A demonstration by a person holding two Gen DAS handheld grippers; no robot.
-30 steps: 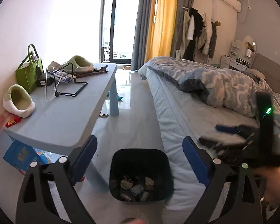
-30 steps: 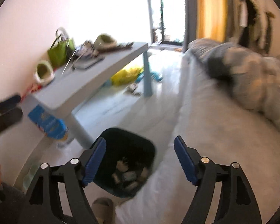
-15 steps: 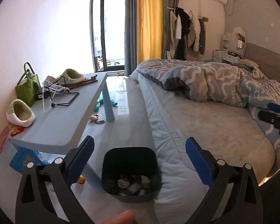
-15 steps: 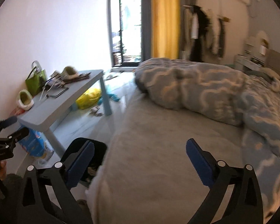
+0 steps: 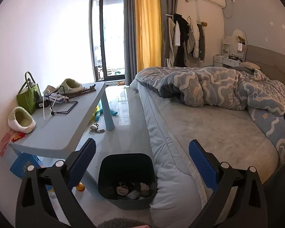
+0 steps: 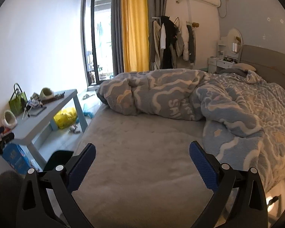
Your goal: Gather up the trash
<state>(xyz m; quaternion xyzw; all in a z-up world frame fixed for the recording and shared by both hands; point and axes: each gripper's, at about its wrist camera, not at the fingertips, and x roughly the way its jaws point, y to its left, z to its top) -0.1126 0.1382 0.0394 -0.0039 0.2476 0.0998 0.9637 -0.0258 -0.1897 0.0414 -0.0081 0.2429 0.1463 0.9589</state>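
Daylight from the balcony door is filling a bedroom where a low blue tabletop (image 5: 53,133) is standing along the left wall and a wide bed (image 5: 209,125) is taking up the right. A moment ago both cameras were tipped down over the black trash bin (image 5: 126,178) on the floor between them; now the right gripper (image 6: 142,163) is swinging away from it and looking across the bare grey mattress toward the rumpled blue-and-cream duvet (image 6: 209,102), with only a corner of the bin showing at its lower left. The left gripper (image 5: 142,161) is lifting its view too, though the bin is still sitting right under it, holding several crumpled scraps (image 5: 133,189) at the bottom. Both sets of jaws are standing as wide as they go, with nothing between the blue pads; the right ones were narrower a second back and are now fully spread. I am reading that as a drop just completed, the person now scanning for the next piece. Nothing obvious is lying on the open mattress. Likelier candidates are showing on the floor by the tabletop's far leg, a small pale clutter (image 5: 96,128) and a yellow bag (image 6: 65,117) beneath it, though whether those are rubbish I cannot say.
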